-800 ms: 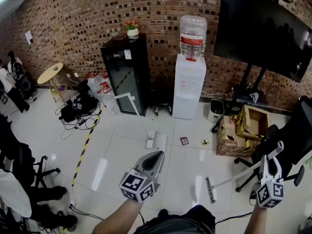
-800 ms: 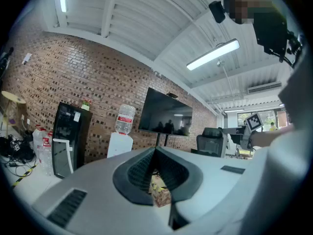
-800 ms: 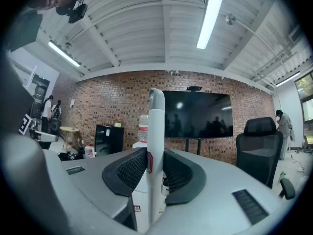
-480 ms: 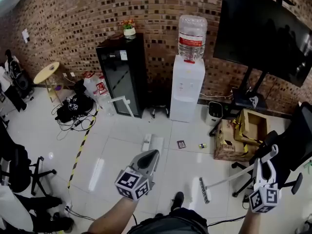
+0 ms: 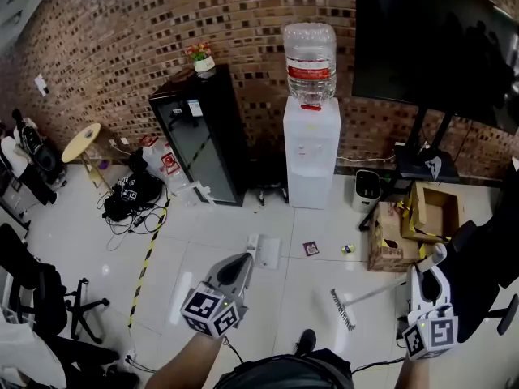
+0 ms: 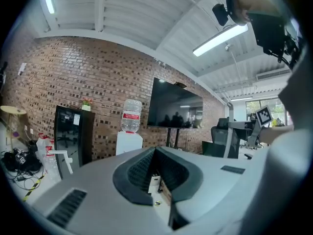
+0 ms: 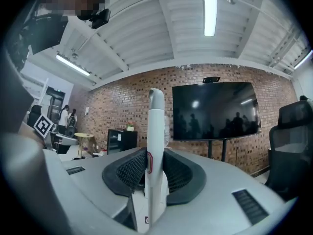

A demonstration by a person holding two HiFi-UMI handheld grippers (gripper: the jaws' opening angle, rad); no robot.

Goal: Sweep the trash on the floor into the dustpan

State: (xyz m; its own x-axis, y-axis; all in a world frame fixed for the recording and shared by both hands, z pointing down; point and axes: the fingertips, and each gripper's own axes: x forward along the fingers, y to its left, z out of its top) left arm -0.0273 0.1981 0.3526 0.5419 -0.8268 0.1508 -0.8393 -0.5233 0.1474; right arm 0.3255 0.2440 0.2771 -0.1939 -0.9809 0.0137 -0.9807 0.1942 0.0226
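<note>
Status: sweeping not begun, as far as the views show. All visible trash lies loose on the white tiled floor (image 5: 203,241); none of it is seen in the pan.

- Broom (image 5: 342,309): white handle, pale bristle head. The head sits near-right of centre, well short of the trash. Whether the bristles touch the tiles, I cannot tell.
- Dustpan (image 5: 268,253): white, long-handled type. The pan lies on the floor mid-scene, with its thin pole leaning away to the far left towards a black cabinet (image 5: 195,132). Nobody holds it.
- Right gripper (image 5: 438,258): jaws clamped on the upper part of the broom handle, which stands upright between the ribbed pads in the right gripper view.
- Left gripper (image 5: 243,260): jaws drawn in narrow, tips all but meeting, nothing between them. It points out over the floor towards the pan.
- Trash, two pieces: a dark square wrapper (image 5: 310,249) just right of the pan and apart from it, flat on the tile. A smaller yellowish scrap (image 5: 346,250) lies further right, near a cardboard box (image 5: 388,237); it is too small to identify.

Left to do (judgement): bring the head behind both pieces and draw them left into the pan mouth. The pan is unsteadied, so it may skid.
</note>
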